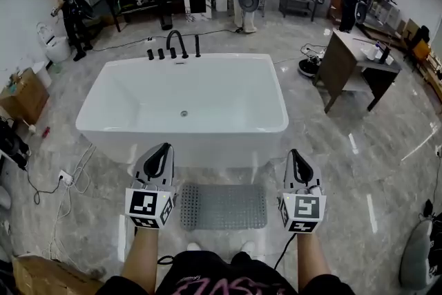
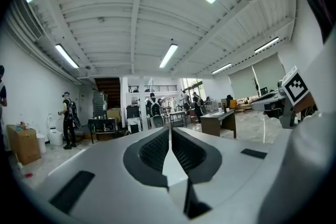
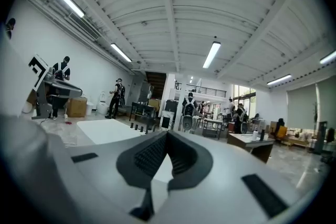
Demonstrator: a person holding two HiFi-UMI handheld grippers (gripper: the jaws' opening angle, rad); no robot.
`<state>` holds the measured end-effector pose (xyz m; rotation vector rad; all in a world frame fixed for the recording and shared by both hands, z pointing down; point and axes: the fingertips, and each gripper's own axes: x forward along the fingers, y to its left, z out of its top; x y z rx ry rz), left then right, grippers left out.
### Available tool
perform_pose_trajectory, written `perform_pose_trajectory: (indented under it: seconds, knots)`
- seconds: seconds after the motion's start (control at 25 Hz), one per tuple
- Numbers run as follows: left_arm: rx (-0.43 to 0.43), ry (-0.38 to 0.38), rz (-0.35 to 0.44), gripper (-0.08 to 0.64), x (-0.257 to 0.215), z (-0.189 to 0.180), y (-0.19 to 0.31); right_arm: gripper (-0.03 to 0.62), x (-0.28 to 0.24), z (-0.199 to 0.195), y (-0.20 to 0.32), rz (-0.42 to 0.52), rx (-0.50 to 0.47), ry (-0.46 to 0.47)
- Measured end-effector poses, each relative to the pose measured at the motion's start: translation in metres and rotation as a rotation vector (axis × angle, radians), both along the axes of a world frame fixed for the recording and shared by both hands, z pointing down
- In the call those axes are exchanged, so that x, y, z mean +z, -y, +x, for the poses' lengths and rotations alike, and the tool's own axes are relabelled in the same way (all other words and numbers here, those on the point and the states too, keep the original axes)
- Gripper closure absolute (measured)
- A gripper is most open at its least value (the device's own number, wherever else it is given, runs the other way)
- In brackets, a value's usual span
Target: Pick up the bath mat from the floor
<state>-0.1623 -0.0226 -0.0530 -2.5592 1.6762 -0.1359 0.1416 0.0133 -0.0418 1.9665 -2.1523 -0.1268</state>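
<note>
Left gripper (image 1: pixel 164 148) and right gripper (image 1: pixel 295 154) both closed, empty; grey studded bath mat (image 1: pixel 223 206) below and between them looks soft, floppy, light, so pinch a corner edge.

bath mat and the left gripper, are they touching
Apart. The left gripper view shows the left gripper shut, empty, aimed across the room, not down at the bath mat.
</note>
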Motion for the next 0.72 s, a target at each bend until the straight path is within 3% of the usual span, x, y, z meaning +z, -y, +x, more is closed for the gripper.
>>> perform_pose_trajectory:
  seconds: [0.24,0.72]
  knots:
    - [-0.008,0.013,0.008,0.537,-0.004,0.003,-0.003,0.571,-0.009,-0.001,-0.002,0.039,-0.049,-0.017]
    - [-0.028,0.015,-0.035,0.537,0.014,0.005,-0.005,0.569,0.005,0.006,0.001,0.006,-0.069,-0.008]
